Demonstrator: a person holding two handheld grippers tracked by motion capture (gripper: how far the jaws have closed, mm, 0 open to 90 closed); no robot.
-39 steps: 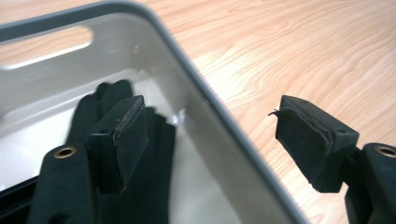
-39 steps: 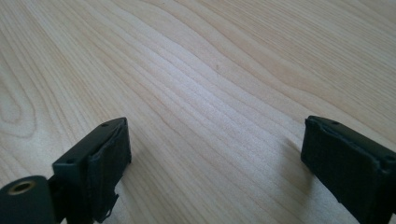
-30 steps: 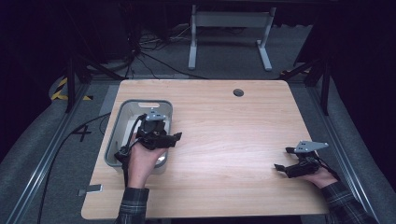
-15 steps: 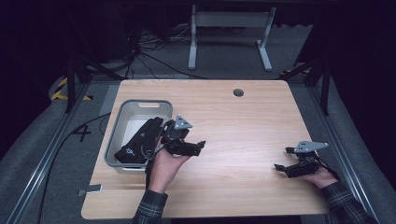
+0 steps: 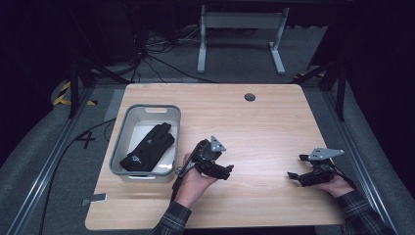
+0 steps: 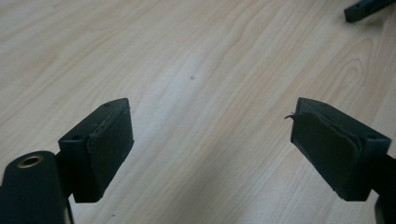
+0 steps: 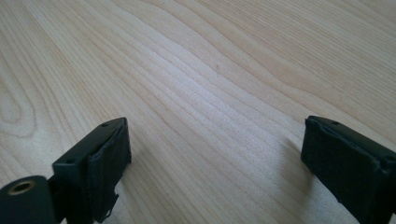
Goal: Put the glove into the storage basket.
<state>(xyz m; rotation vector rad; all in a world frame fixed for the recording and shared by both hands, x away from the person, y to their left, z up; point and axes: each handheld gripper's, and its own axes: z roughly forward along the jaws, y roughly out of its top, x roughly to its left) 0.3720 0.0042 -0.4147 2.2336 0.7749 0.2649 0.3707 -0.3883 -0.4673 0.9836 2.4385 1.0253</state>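
While both jaw pairs stand wide with nothing between them, left gripper [image 5: 228, 171] just opened further over bare light wooden table [image 5: 264, 122], right gripper [image 5: 292, 166] low near right edge, black fabric glove [image 5: 148, 148] lying flat inside grey plastic bin [image 5: 128, 117] beyond.

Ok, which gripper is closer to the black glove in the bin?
Left. The left gripper hangs just right of the grey bin holding the black glove; the right gripper sits far across the table.

Bare tabletop [image 5: 264, 127] beside bin [image 5: 128, 119]
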